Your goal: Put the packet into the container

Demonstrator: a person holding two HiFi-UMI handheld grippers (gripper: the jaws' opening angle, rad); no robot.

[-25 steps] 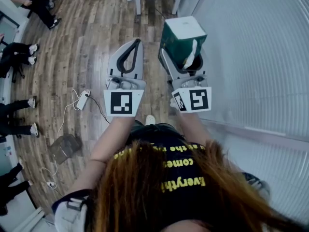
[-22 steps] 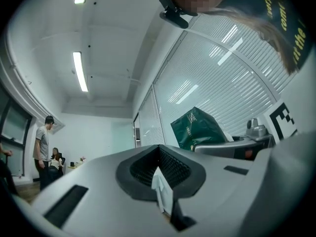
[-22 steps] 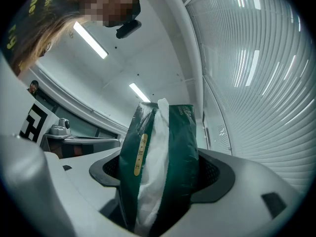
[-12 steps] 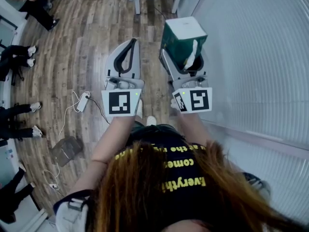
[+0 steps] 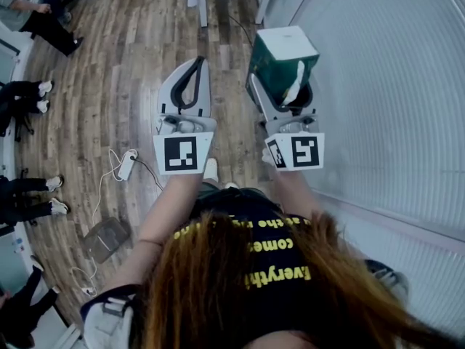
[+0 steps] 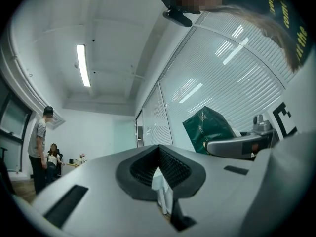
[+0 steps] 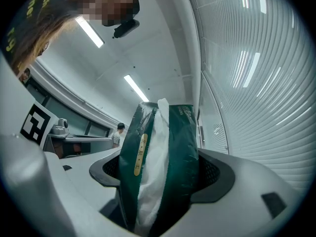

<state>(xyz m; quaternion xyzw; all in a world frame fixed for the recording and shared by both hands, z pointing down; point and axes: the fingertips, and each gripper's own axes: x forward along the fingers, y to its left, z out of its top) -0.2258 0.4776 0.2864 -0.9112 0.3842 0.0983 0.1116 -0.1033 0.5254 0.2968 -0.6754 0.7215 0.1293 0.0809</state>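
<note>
while the right tongs [image 5: 282, 86] are clenched on the green packet [image 5: 280, 53], the packet stands up out of them in the upper middle of the head view, its white end panel topmost and a strip of white tissue showing down its open slit. in the right gripper view the packet [image 7: 180, 152] fills the gap between the two dark ribbed pads, pressed by both, with the white tissue bulging from the slit and a gold strip down its left green face. the left tongs [image 5: 196, 67] sit just left of it in the head view, drawn together at the tips with a dark loop-shaped gap behind them. in the left gripper view the left tongs [image 6: 159, 151] meet at their tip, with only distant white background showing through the opening, and the packet [image 6: 210, 127] appears at the right middle of that frame. each of the tongs carries a white cube with a black square marker, at [image 5: 184, 153] and [image 5: 298, 151], facing the head camera. below them lies a wooden floor [image 5: 116, 64] with a white power strip [image 5: 125, 150] at the left middle. a wall of pale blinds [image 5: 392, 86] fills the right side of the frame. a standing person [image 6: 39, 147] shows at the lower left of the left gripper view.
</note>
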